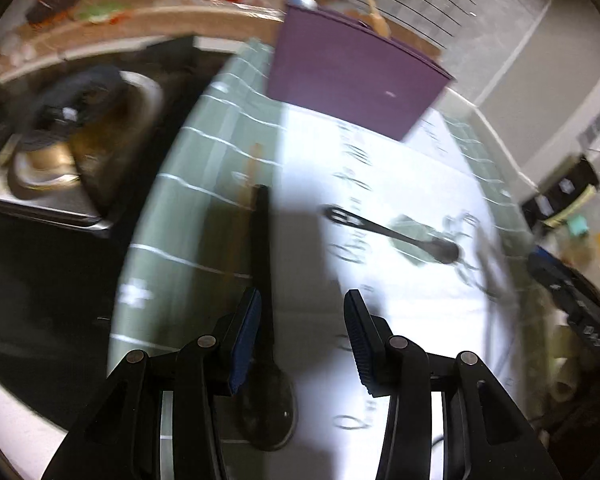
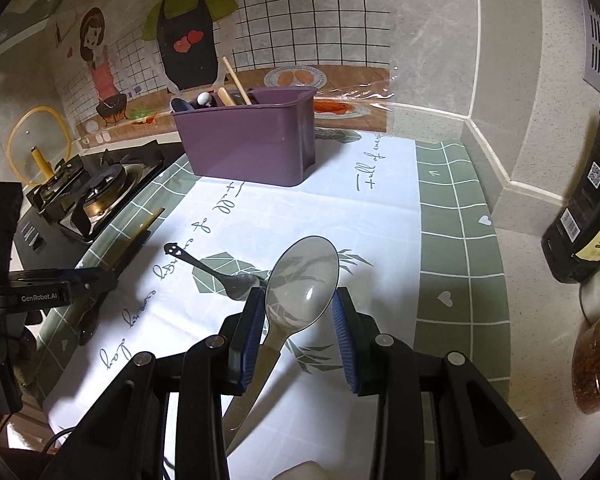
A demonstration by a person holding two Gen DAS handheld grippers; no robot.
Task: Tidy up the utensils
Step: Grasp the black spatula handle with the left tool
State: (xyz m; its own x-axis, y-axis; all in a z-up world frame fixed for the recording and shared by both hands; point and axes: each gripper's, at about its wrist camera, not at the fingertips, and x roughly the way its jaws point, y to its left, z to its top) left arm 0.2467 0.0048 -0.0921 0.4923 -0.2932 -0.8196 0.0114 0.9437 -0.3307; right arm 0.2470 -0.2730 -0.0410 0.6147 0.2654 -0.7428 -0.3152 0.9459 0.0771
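A purple utensil bin [image 2: 252,140] stands at the back of the tablecloth with several utensils in it; it also shows in the left wrist view [image 1: 352,80]. My left gripper [image 1: 300,308] is open above a black ladle [image 1: 262,280] lying beside a wooden utensil [image 1: 246,188]. A small dark spoon [image 1: 396,232] lies to its right, also in the right wrist view [image 2: 216,272]. My right gripper [image 2: 298,308] is open around the bowl of a translucent grey rice paddle [image 2: 300,284] lying on the cloth. The left gripper's body [image 2: 48,288] shows at the left.
A gas stove [image 2: 88,192] sits left of the cloth, with a glass lid [image 2: 36,148] against the wall. A dark bottle [image 2: 588,208] and a spice jar [image 2: 596,364] stand at the right. The wall corner is close behind the bin.
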